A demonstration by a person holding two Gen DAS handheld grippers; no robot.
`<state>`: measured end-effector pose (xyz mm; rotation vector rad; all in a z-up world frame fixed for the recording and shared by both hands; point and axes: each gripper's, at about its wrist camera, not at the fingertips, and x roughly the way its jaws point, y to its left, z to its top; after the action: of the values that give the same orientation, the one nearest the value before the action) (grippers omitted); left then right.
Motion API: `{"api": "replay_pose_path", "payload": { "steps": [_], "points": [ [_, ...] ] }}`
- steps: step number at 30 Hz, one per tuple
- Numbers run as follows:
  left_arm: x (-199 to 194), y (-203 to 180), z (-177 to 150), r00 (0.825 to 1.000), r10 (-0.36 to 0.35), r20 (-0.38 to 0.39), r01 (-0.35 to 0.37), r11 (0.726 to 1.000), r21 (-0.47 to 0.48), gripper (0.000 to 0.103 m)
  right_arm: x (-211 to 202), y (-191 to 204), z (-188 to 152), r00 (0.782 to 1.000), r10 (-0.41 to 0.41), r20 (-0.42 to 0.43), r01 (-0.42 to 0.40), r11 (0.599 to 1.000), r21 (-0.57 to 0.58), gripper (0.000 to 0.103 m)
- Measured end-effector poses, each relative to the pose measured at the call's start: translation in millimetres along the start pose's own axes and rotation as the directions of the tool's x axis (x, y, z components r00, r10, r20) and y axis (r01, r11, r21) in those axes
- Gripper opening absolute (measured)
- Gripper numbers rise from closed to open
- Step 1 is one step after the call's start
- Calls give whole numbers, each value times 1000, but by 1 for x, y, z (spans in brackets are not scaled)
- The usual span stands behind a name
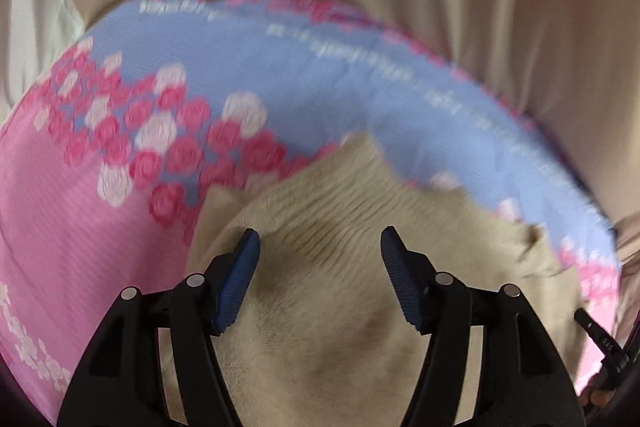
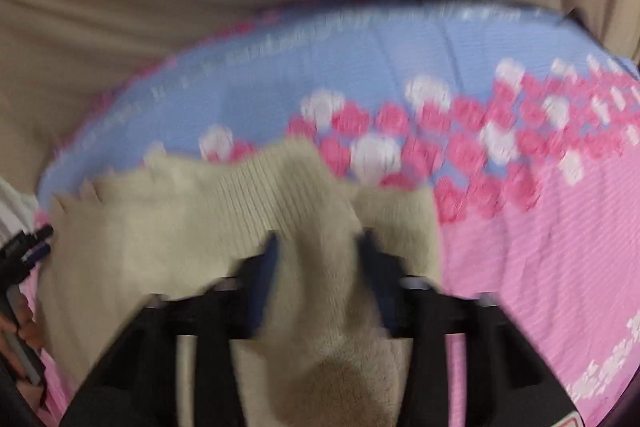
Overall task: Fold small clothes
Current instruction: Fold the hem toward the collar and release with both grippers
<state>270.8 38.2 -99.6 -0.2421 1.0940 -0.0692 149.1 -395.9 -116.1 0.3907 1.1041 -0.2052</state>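
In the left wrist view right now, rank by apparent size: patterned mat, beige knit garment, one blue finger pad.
1. Patterned mat
2. Beige knit garment, enlarged by nearness to the camera
3. Blue finger pad

The left gripper [image 1: 320, 247] hangs over a beige ribbed garment [image 1: 320, 227], its blue fingers [image 1: 238, 279] spread wide with nothing between them. The garment lies on a pink-and-blue flowered cloth [image 1: 248, 67] curving from 8 to 3 o'clock. At 4 o'clock, a black part [image 1: 600, 339], possibly the other tool, shows.
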Motion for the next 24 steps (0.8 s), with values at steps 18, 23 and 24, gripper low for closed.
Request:
{"api": "replay_pose_path", "payload": {
  "steps": [18,23,24],
  "points": [
    [-31,18,-17,999,-31,35,32,999,-35,65,-84,-6,-19,988,95,123,-100,994,39,13],
    [-7,30,-36,1000,19,12,-19,1000,-4,65,-29,-8,-39,999,37,-8,-36,999,38,8],
    [-5,23,-37,999,55,-1,-55,997,46,65,-35,-11,-38,999,46,-4,-46,996,81,7]
  ]
}}
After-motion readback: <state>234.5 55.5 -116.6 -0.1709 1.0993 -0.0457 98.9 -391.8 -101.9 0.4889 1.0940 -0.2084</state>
